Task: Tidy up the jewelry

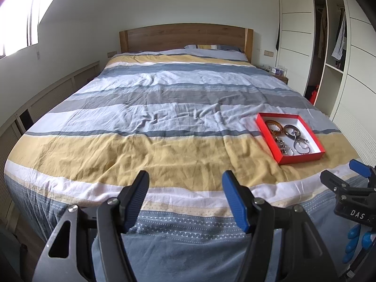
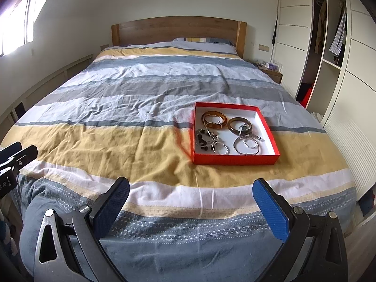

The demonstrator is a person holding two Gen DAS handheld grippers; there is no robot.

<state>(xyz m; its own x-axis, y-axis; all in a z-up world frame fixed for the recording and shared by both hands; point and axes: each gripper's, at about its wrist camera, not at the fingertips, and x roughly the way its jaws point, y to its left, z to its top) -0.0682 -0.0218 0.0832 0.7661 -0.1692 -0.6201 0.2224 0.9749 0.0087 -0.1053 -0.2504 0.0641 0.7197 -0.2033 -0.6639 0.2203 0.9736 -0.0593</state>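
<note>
daylight floods in from the blown-out window (image 1: 18, 23) at upper left. both views sharp, strongly bowed, dark at corners.

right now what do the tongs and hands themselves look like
Both are black plastic clamp-style tools with silver screws at the pivots and triangular cutouts in the arms. The left tongs and right tongs each carry ribbed blue pads on the inner finger faces. White letters "DAS" mark the right tool's body. A blue glove covers the hand beneath it.

One red box (image 2: 235, 158), two amber bangles (image 2: 213, 118).
</note>
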